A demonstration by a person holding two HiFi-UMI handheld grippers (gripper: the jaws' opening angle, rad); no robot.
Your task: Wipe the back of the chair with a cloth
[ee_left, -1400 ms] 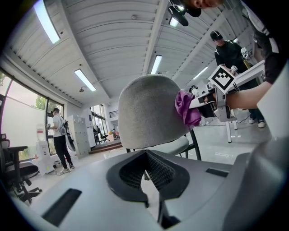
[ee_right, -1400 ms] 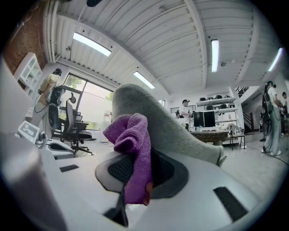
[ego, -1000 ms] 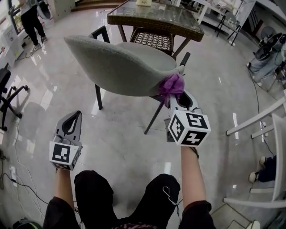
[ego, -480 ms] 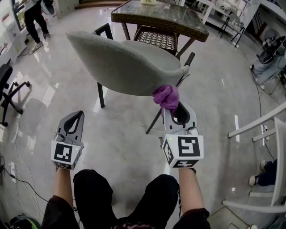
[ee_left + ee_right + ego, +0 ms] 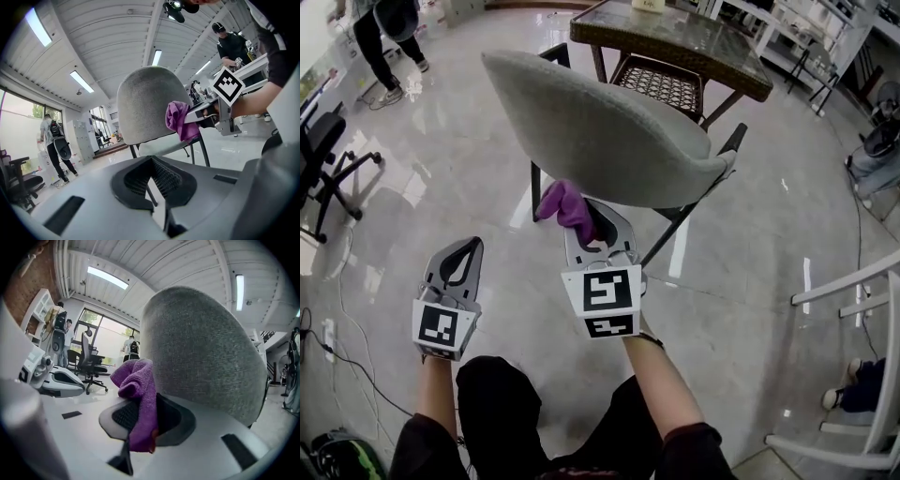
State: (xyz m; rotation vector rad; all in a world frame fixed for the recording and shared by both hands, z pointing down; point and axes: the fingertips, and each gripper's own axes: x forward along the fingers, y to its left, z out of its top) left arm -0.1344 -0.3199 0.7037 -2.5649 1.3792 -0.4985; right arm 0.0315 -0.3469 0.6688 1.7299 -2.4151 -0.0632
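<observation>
A grey upholstered chair (image 5: 600, 131) with black legs stands in front of me, its curved back (image 5: 206, 352) facing me. My right gripper (image 5: 581, 225) is shut on a purple cloth (image 5: 564, 206), which sits at the lower left edge of the chair back. The cloth (image 5: 138, 394) hangs bunched between the jaws beside the grey fabric. In the left gripper view the cloth (image 5: 180, 119) lies against the chair back (image 5: 145, 105). My left gripper (image 5: 459, 265) hangs low at the left, shut and holding nothing, apart from the chair.
A wicker table (image 5: 675, 42) with a glass top stands behind the chair. An office chair (image 5: 328, 164) is at the far left, a person (image 5: 380, 37) walks at the back left, and white frames (image 5: 853, 291) stand at the right. The floor is glossy tile.
My right gripper has carried the purple cloth leftward along the lower edge of the chair back, from its right end to its left part. The left gripper has stayed in place.
</observation>
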